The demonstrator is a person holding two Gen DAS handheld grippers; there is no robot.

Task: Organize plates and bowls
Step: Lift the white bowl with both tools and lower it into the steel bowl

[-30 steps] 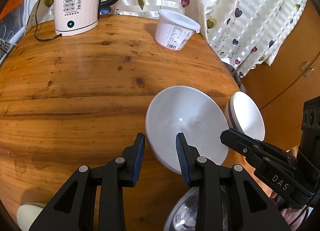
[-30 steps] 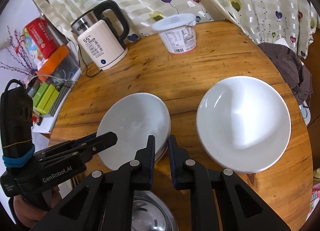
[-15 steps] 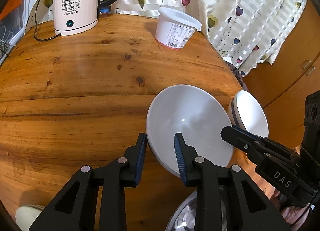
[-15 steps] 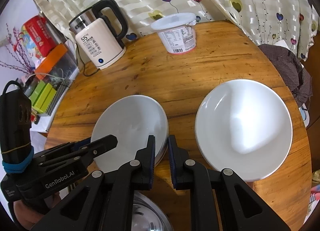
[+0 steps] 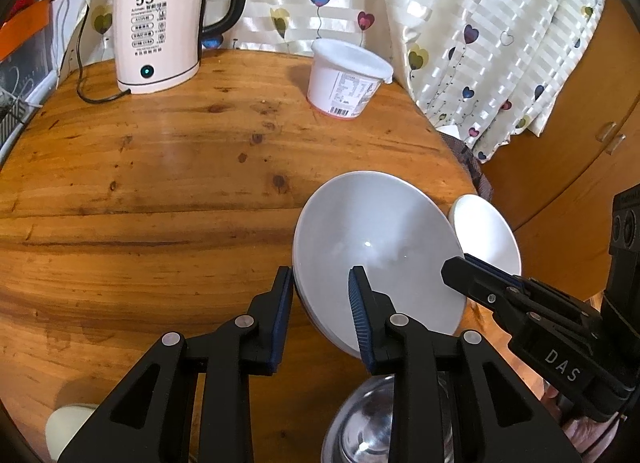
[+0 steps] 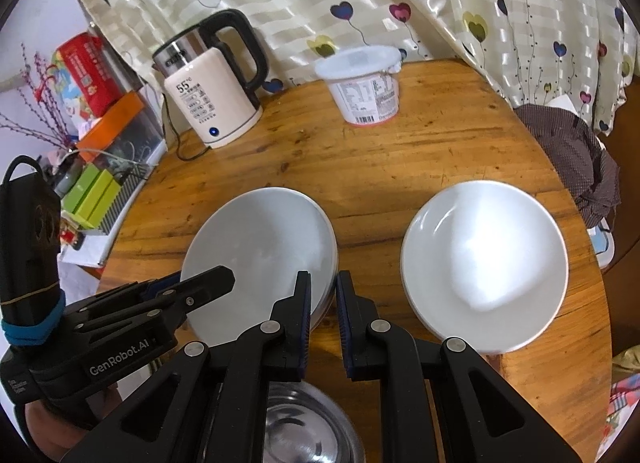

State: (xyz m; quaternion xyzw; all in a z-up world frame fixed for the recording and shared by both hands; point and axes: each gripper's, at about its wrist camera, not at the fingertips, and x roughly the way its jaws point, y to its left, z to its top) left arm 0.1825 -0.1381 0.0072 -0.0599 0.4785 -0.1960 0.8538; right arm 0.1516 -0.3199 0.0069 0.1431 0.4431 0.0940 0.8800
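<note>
A stack of white plates (image 6: 260, 255) sits at the middle of the round wooden table (image 6: 400, 151) and looks tilted in the left wrist view (image 5: 376, 247). My left gripper (image 5: 320, 299) is shut on its left rim, one finger outside and one inside the dish. It also shows in the right wrist view (image 6: 218, 279). My right gripper (image 6: 323, 295) is nearly closed, pinching the stack's right rim; its tip (image 5: 456, 271) lies over that rim. A separate white bowl (image 6: 484, 263) stands to the right (image 5: 484, 231).
A steel bowl (image 6: 308, 423) lies right under both grippers (image 5: 376, 423). At the back stand a cream kettle (image 5: 156, 31) with its cord and a white lidded tub (image 5: 348, 79). The table edge runs close behind the white bowl. Clutter fills a shelf (image 6: 100, 151) on the left.
The left gripper's jaws have narrowed onto the stack's rim. Kettle and tub have slid lower in both views, while the stack has kept its place between the fingers.
</note>
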